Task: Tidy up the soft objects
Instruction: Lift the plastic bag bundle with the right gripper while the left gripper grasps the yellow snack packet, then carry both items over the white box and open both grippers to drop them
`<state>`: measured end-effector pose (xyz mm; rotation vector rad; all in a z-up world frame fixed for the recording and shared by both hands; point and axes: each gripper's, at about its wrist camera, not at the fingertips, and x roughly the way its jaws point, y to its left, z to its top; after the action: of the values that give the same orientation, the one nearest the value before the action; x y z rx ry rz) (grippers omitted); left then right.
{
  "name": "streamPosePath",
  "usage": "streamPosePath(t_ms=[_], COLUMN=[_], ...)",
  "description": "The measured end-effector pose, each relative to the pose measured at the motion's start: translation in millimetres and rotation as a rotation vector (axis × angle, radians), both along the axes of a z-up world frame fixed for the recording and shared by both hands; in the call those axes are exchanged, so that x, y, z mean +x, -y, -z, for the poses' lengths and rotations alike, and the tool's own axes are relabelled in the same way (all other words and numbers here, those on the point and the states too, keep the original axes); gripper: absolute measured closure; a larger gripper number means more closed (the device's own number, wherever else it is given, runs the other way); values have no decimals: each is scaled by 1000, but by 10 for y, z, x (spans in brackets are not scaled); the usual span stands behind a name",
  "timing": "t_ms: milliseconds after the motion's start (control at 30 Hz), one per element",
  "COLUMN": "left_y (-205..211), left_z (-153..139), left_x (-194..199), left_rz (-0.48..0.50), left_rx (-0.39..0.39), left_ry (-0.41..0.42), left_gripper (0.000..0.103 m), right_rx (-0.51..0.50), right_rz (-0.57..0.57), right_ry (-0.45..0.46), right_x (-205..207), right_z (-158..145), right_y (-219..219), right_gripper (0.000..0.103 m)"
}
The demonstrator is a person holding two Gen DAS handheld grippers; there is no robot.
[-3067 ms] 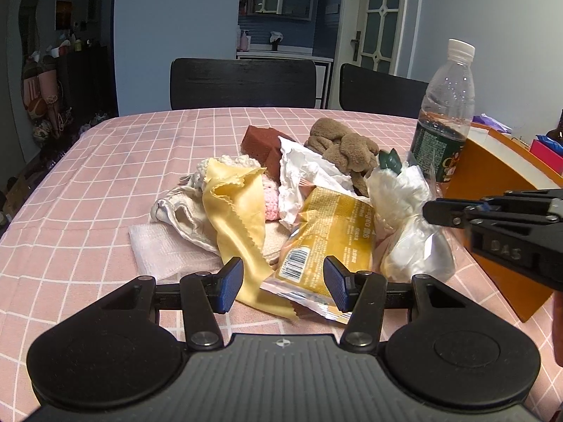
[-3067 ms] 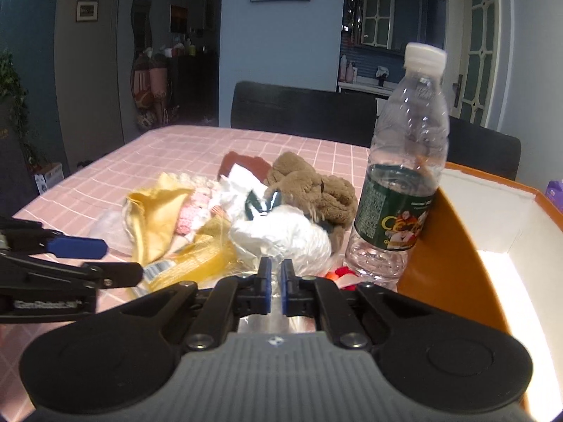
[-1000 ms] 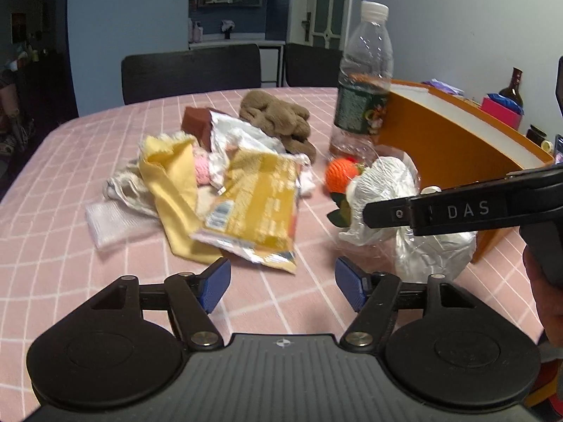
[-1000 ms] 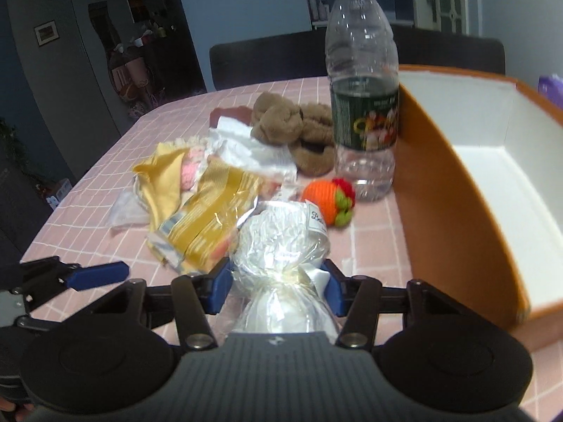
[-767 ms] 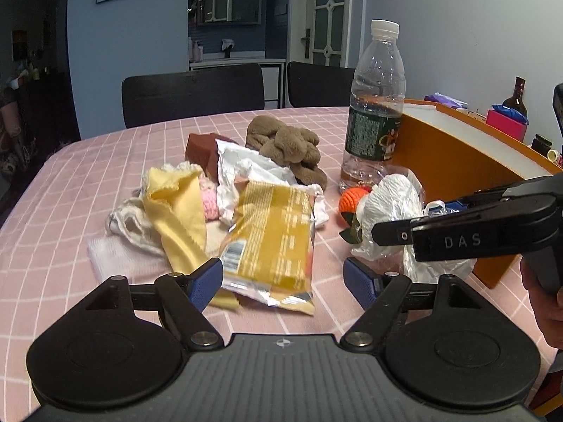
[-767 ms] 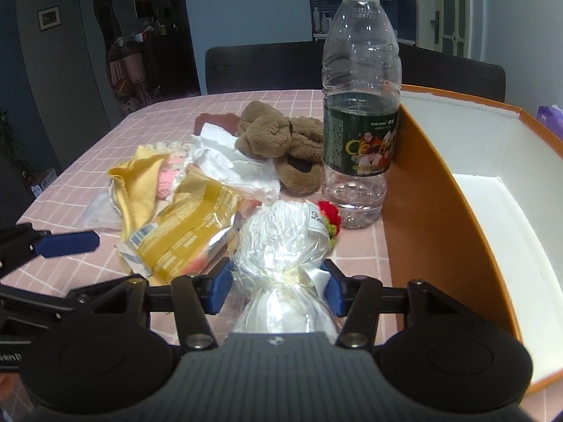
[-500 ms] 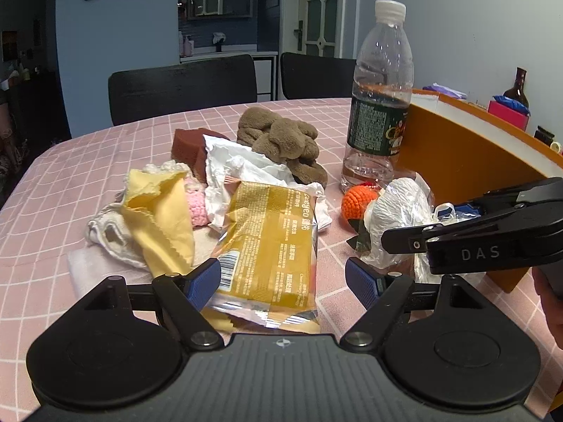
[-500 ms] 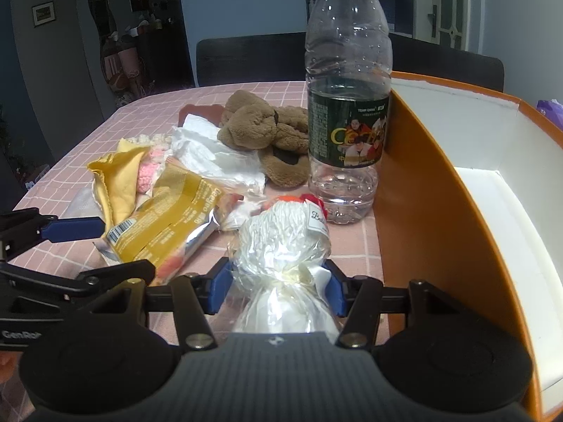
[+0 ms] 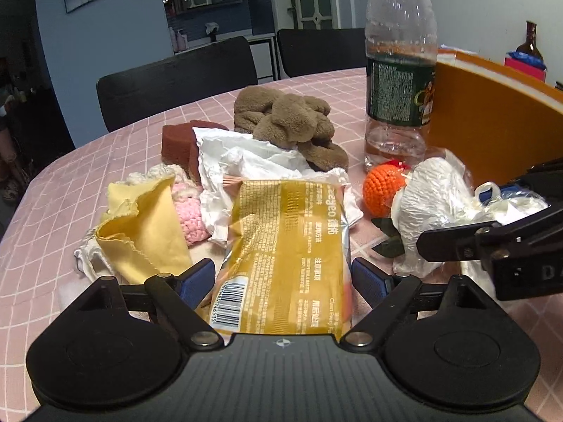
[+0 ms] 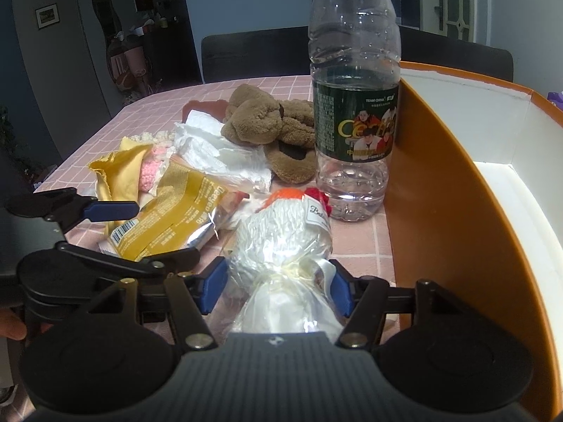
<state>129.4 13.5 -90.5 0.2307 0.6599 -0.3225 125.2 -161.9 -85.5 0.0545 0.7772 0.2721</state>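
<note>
1. The desk [image 9: 63, 183], under a pink checked cloth, carries a heap of soft things and packets, with dark chairs [image 9: 176, 81] behind it
2. An orange box [image 10: 454, 190] with a white inside stands open at the right edge of the desk
3. A clear water bottle [image 10: 353, 105] with a dark green label stands upright just beside the box's left wall
4. A brown plush toy [image 9: 288, 123] lies at the far side of the heap, left of the bottle, with a brown sponge block [image 9: 179, 144] further left
5. A yellow snack packet [image 9: 288, 253] lies flat at the front of the heap; the left tool [image 9: 283, 281] has its jaws wide apart on either side of the packet's near end, and whether the pads touch it cannot be told
6. A white bundle in clear wrap [image 10: 281, 246] sits between the packet and the box; the right tool [image 10: 276, 290] has its blue pads against both sides of the bundle's tied neck, clamped on it
7. A crumpled white wrapper [image 9: 246, 161] lies between the packet and the plush toy
8. A yellow cloth [image 9: 144, 232] lies folded at the left of the heap, beside a pink knitted piece [image 9: 188, 216]
9. An orange crocheted ball [image 9: 381, 188] rests near the foot of the bottle, just behind the white bundle
</note>
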Motion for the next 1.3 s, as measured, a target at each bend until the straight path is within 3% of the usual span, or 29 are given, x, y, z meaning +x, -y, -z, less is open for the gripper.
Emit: streamPosePath(t_ms=[133,167,367,567,1000,1300], left_y=[90,103,93,58,-149,-101], left_z=[88,112,106,23,-551,-974], left_x=[62,63,2,-156,-706,-1030], left_rz=[2,1,-20,-55,-118,-51], left_rx=[37,45,29,-10,-167,-280], left_ry=[-12,-10,4,23,76,131], left_gripper=[2,9,22,24,24,24], right_rx=[-1,0,2,12,102,126], right_rz=[-5,-6,-19,-43,-134,-104], right_ry=[1,1,8,43,119,189], right_x=[2,4,-29,-172,-566,-787], right_z=[11,13,-22,-172,-761,-1221], right_y=[-2,-2,7,39,238,639], right_gripper=[41,41,44,45,46,46])
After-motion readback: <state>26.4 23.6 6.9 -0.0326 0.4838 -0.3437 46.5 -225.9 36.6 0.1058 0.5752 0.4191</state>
